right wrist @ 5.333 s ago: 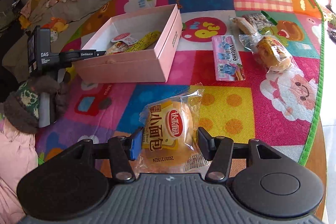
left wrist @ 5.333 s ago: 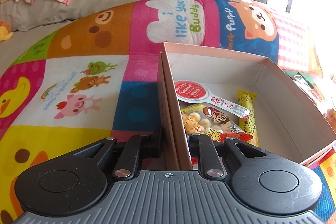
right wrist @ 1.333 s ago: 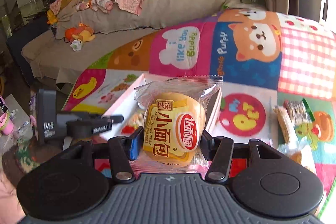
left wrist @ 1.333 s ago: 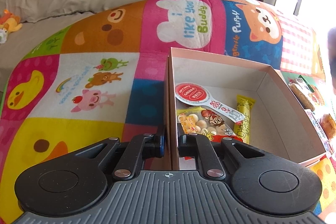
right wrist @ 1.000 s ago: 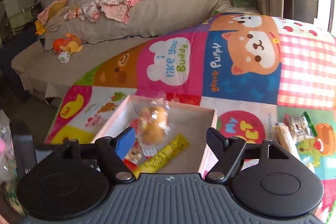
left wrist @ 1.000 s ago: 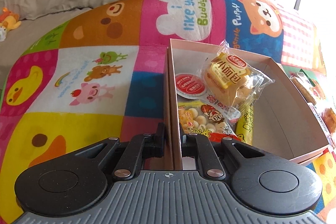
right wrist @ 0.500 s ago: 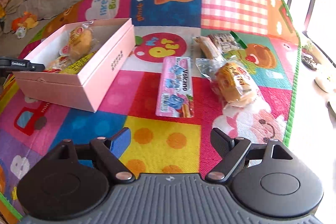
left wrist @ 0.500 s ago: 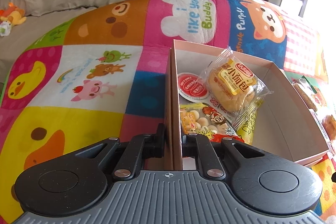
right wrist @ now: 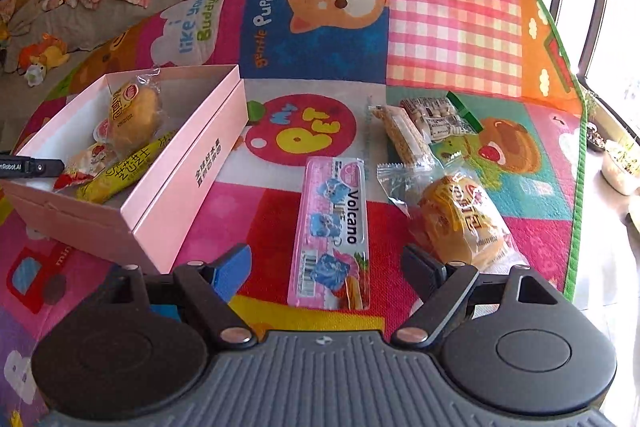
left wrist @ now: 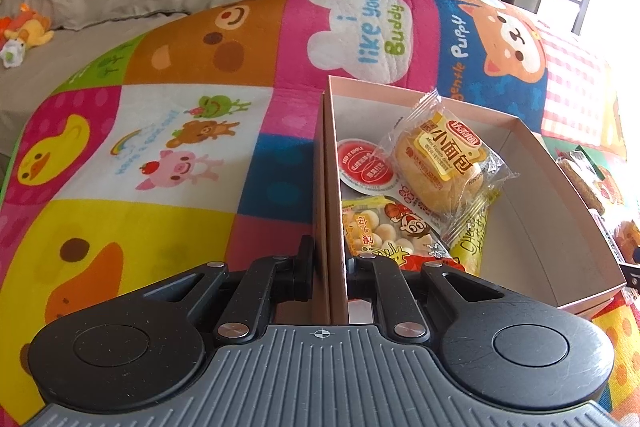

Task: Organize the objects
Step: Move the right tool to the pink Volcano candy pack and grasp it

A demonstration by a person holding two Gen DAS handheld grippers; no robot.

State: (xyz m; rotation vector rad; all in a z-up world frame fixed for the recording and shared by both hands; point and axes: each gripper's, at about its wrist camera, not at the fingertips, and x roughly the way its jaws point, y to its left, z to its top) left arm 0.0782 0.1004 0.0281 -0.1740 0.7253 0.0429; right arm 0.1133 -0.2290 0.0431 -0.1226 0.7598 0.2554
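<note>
— Well, how much free room is there, and where are the edges?

— A pink box [right wrist: 188, 183] sits on a patchwork play mat [right wrist: 448, 27]. Between the box's long side and the snacks to its right runs a strip of bare mat. The mat's green border [right wrist: 576, 155] curves down the far right, with floor beyond.

— And the tools?

— The left tool [left wrist: 329, 263] is clenched on the box's near wall, one finger outside and one inside. The right tool [right wrist: 326, 263] stands wide apart and holds nothing.

— Where are the snacks?

— Inside the box lie a wrapped bun [left wrist: 444, 163], a red-lidded cup [left wrist: 366, 167], a bag of small biscuits [left wrist: 384, 227] and a yellow stick pack [left wrist: 472, 239]. On the mat, a pink Volcano pack [right wrist: 332, 231] lies lengthwise between the right tool's fingers, seemingly below them, untouched. A second bun [right wrist: 460, 219] lies just beside the right finger. Two smaller packets [right wrist: 424, 127] lie farther off.
</note>
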